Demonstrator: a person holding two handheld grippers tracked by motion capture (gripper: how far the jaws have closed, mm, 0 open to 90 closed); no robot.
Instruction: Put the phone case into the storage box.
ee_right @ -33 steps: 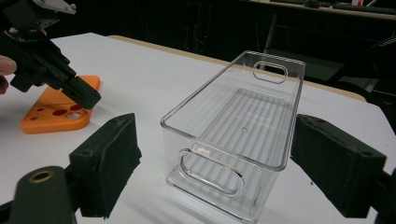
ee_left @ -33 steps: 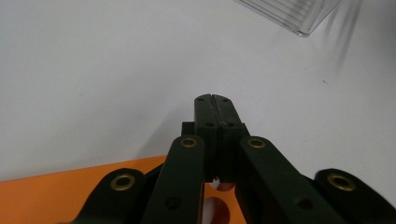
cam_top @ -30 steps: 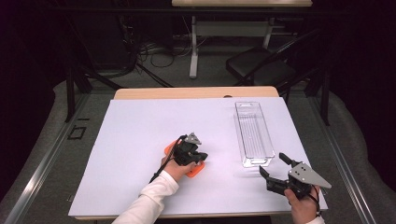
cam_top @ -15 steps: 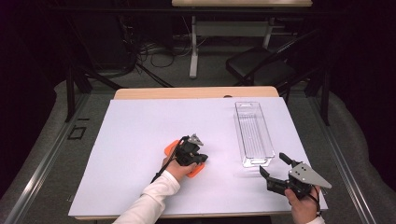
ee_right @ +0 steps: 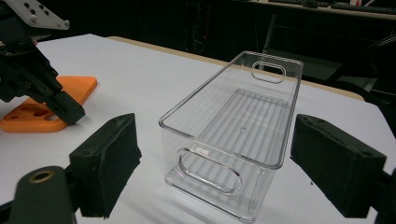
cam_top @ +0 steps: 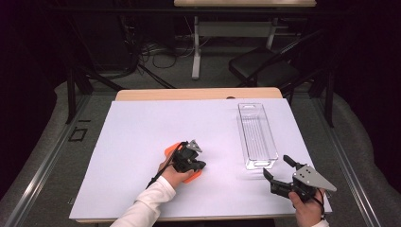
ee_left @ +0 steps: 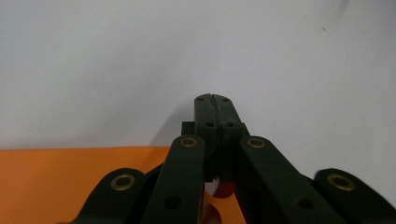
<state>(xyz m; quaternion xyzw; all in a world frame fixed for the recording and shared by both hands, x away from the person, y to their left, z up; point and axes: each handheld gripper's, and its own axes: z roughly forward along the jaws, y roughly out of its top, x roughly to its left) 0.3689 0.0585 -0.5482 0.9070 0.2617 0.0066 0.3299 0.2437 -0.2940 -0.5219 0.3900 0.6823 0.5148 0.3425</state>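
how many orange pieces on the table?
1: a flat orange piece under the left gripper, left of the clear bin. Hand covers part; more may hide.

The left gripper, held by a white-sleeved arm reaching in from the bench's near edge, has its fingers pressed together (nothing between them), tips lowered to the bench. The right gripper sits near the near right corner, fingers spread wide.

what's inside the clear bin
Nothing: the clear bin shows only its own ribbed floor, seen through the walls. No part of its inside is covered; the right gripper stands open before its near end.
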